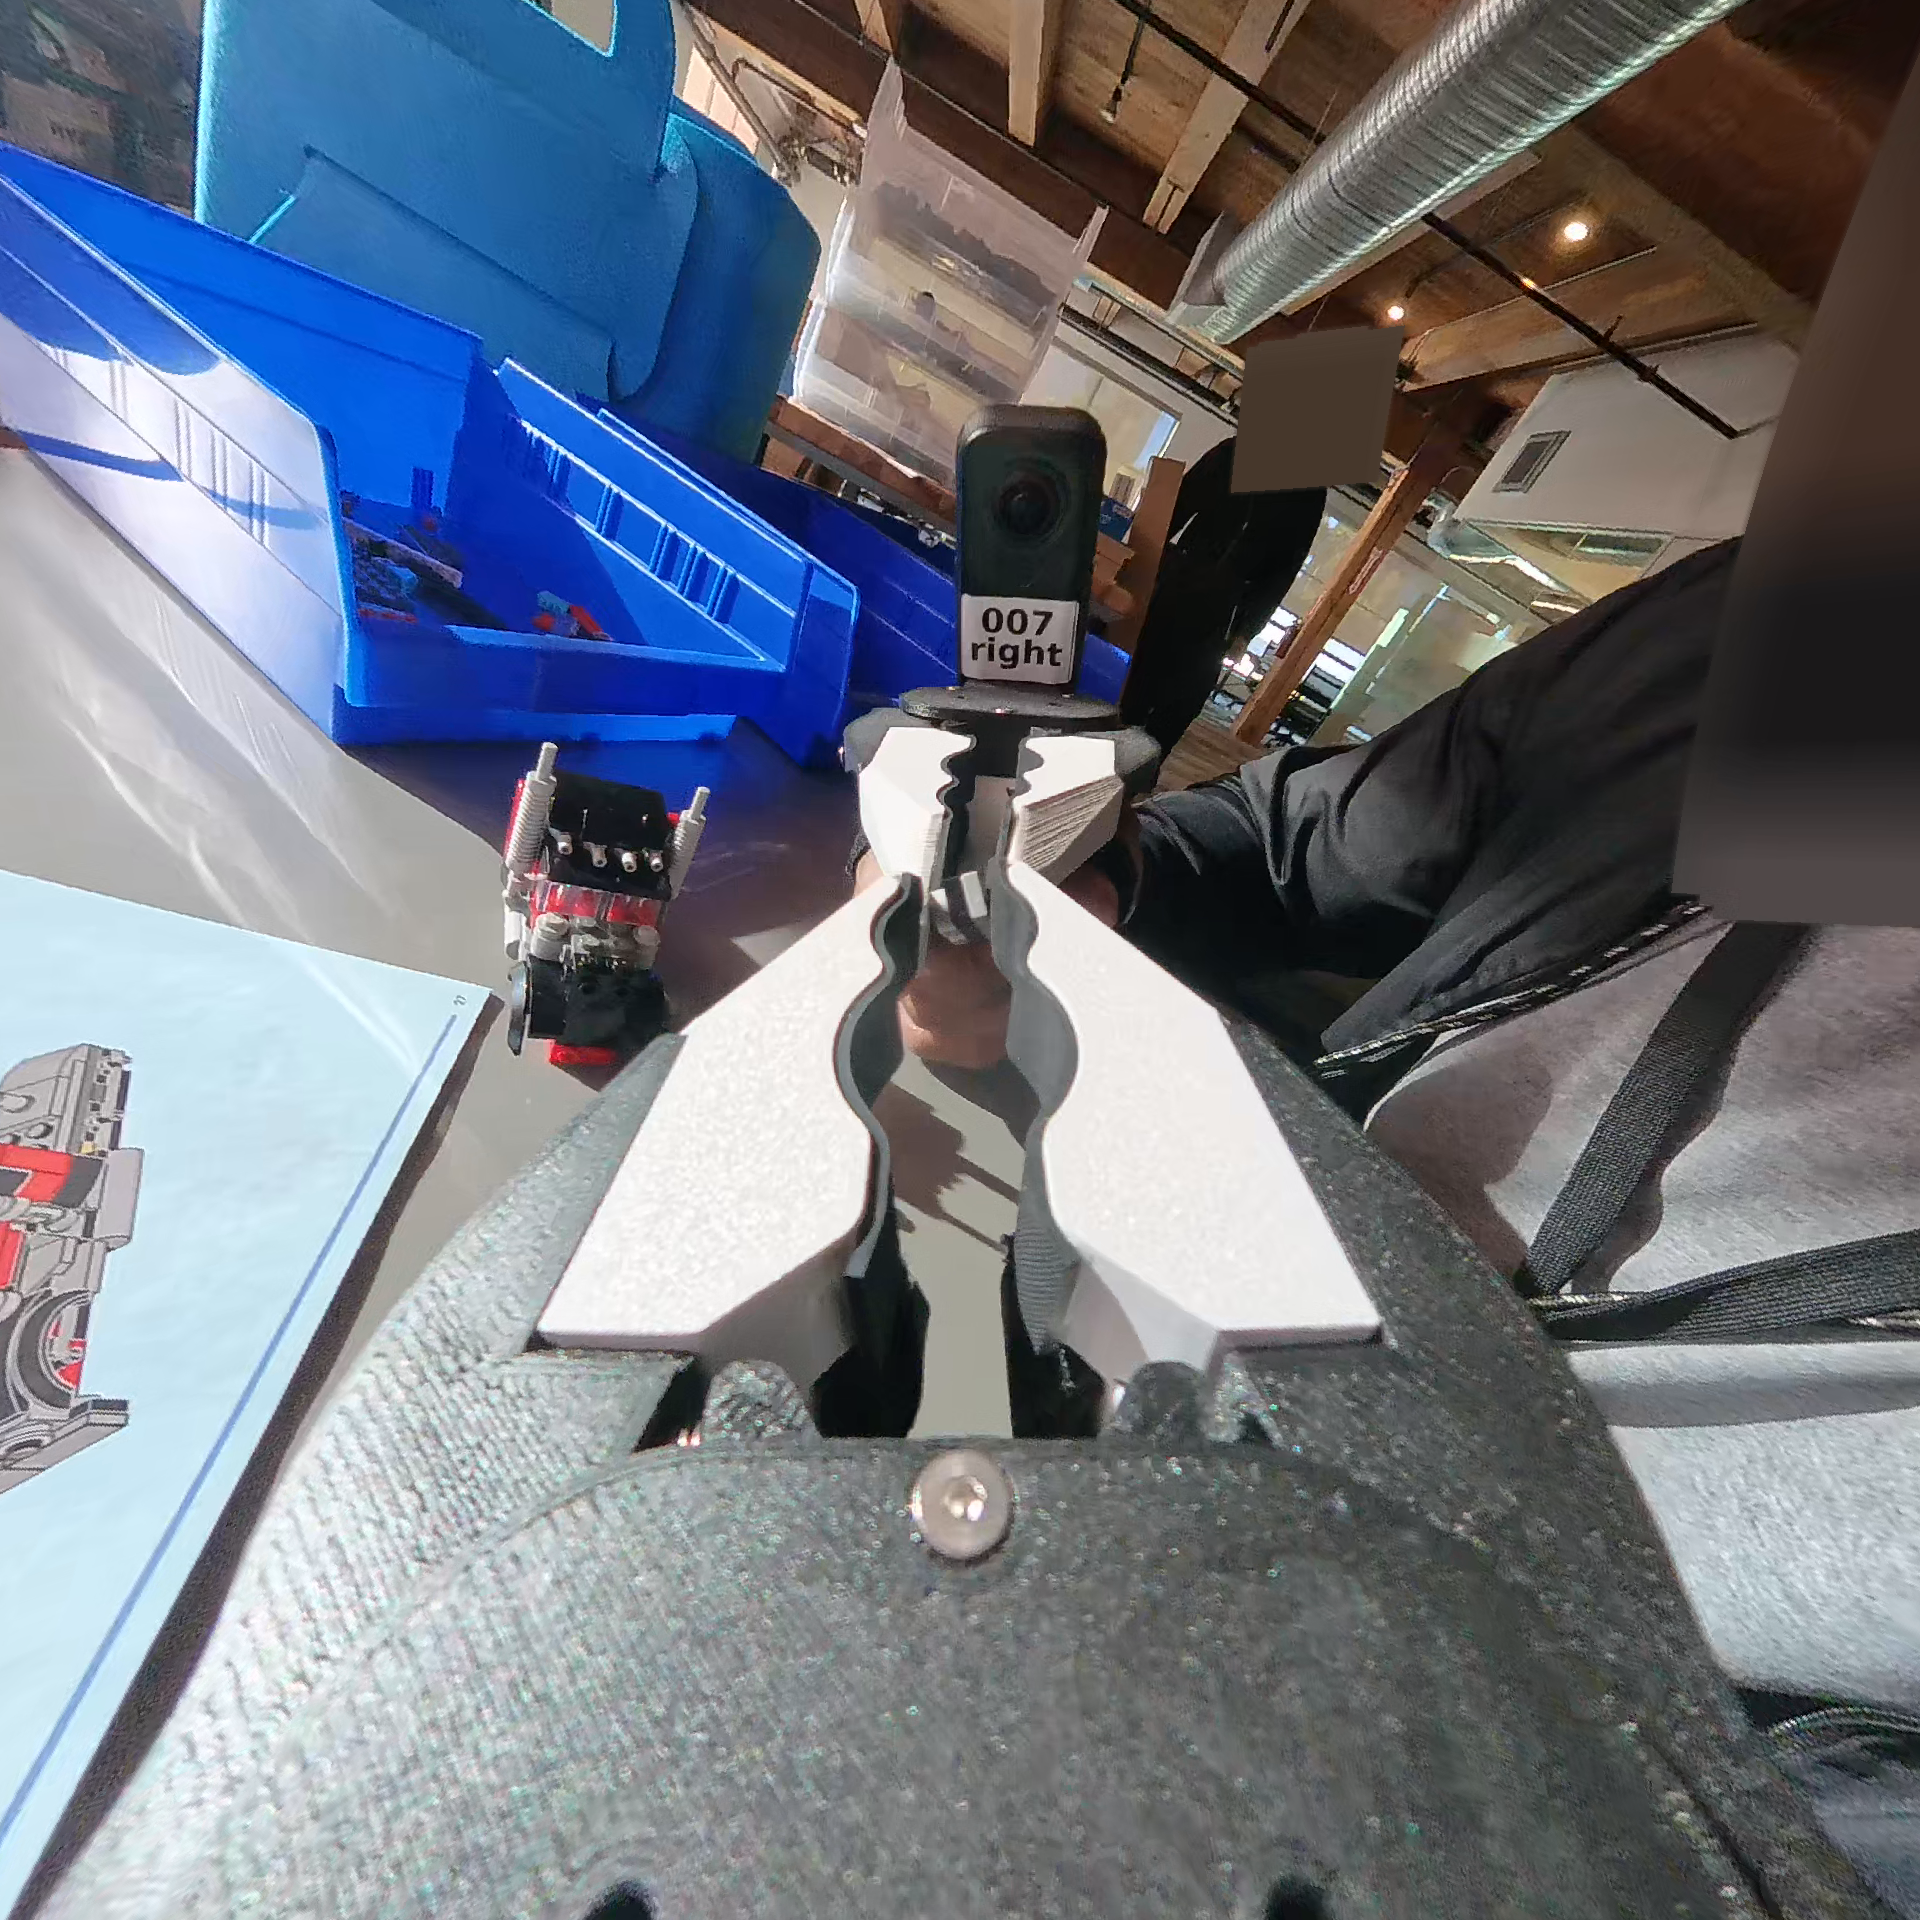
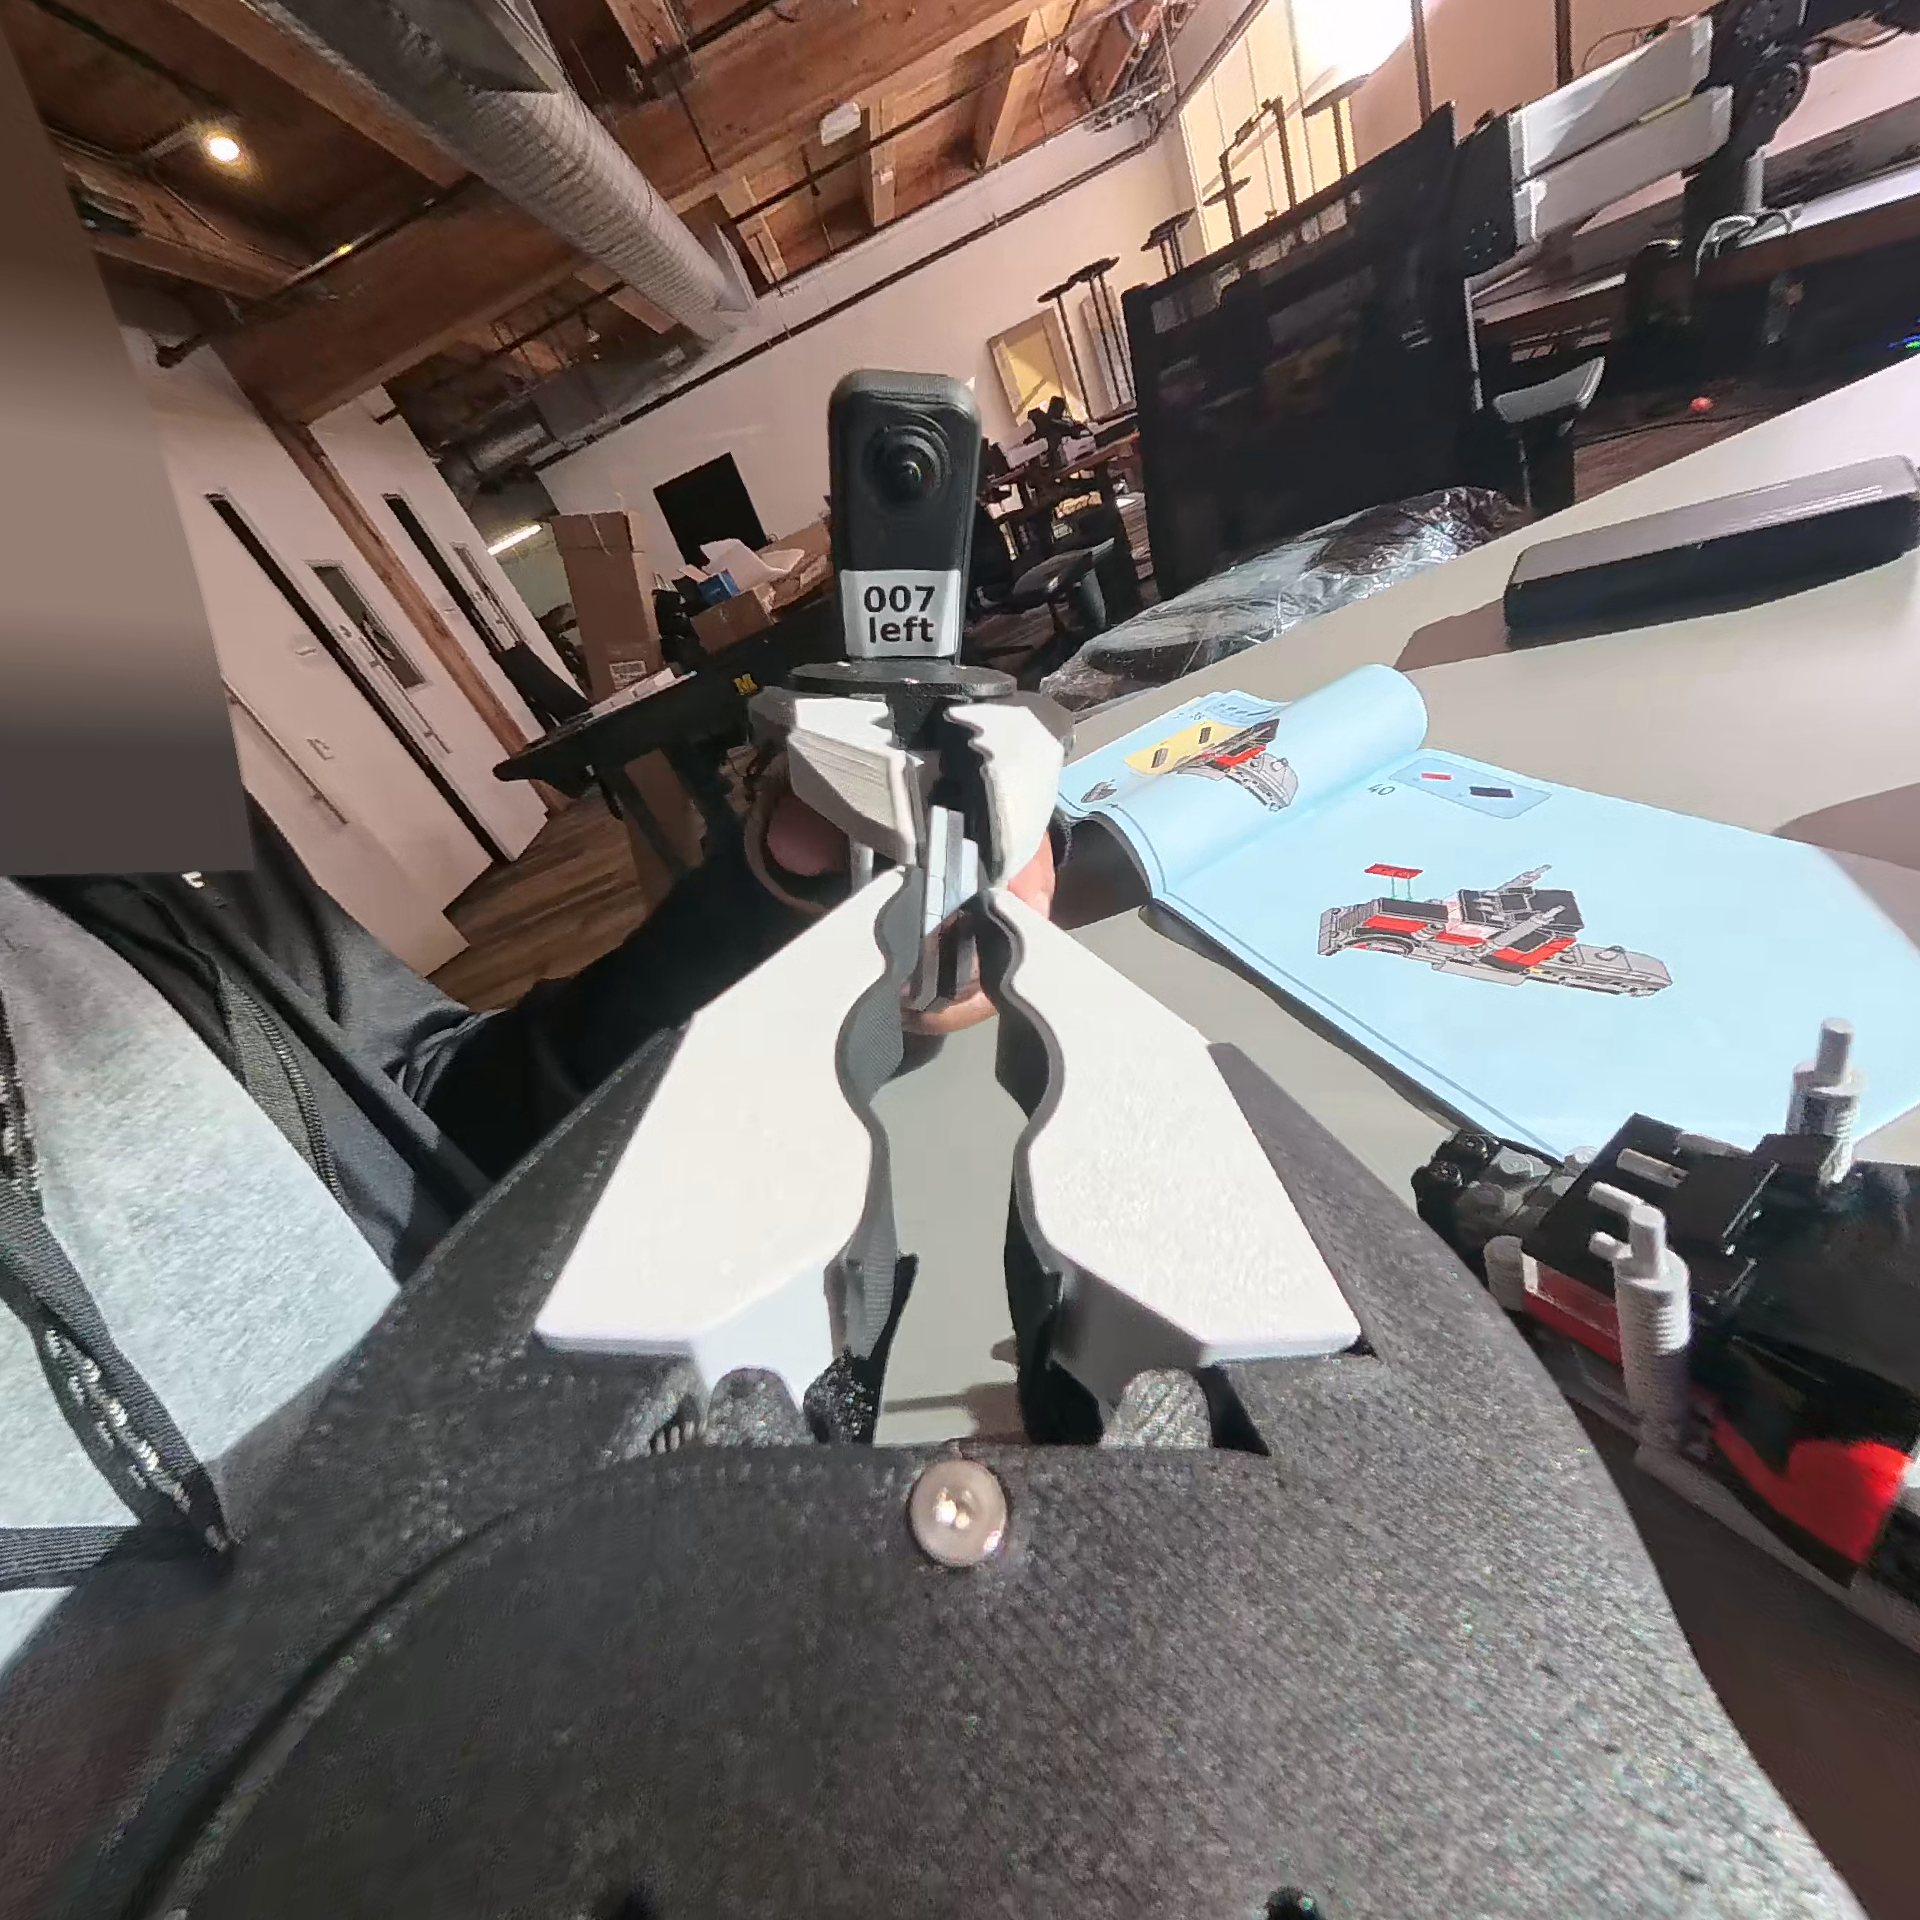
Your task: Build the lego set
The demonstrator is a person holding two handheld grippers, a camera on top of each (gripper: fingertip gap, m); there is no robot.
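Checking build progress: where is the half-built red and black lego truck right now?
The half-built red and black lego truck stands on the grey table, between the blue plastic bin and the light-blue instruction booklet.

Each wrist camera sits low behind its own fingers, just above the worktop (image 1: 187,665), and the two face each other at close range. The left view looks toward the blue bins (image 1: 582,582); both share the lego truck (image 1: 587,904) and instruction booklet (image 2: 1507,935).

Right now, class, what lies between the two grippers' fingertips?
A grey lego piece, pinched by left gripper and right gripper, tip to tip; both wrist views show it.
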